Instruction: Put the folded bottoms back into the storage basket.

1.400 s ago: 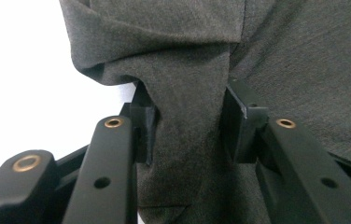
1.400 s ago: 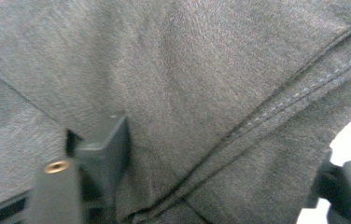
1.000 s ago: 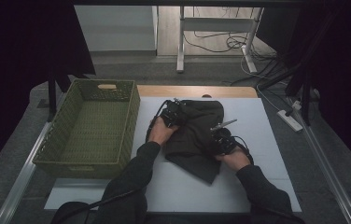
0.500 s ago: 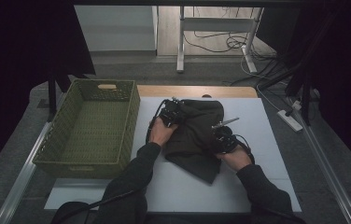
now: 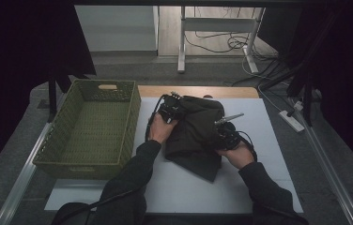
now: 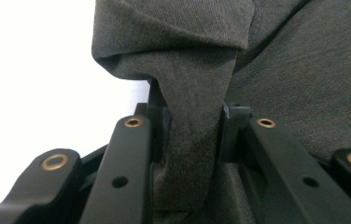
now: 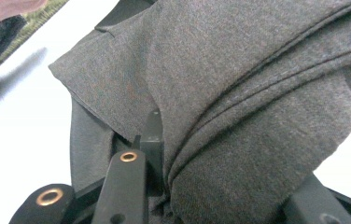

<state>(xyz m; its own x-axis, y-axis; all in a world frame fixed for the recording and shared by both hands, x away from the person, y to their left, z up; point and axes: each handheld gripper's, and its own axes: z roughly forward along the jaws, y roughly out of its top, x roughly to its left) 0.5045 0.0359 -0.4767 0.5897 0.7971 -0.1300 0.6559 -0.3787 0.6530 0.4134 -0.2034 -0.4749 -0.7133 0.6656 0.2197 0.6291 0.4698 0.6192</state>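
The right gripper, nearer, is squeezed tight on the dark cloth, which lies mid-table right of the green basket. Farther off, the left gripper has just pinched its fold and lifted it a little, so the cloth looks ready to move.

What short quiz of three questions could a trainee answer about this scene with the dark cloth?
1. True or false: the left gripper has its jaws shut on a fold of the dark cloth.
2. On which side of the cloth does the green basket stand in the high view: A) left, B) right, C) behind?
3. What does the right gripper hold?

Key
1. True: a bunched fold sits pinched between the jaws.
2. A: it stands on the left, with nothing visible in it.
3. The same dark cloth, several layers at its edge.
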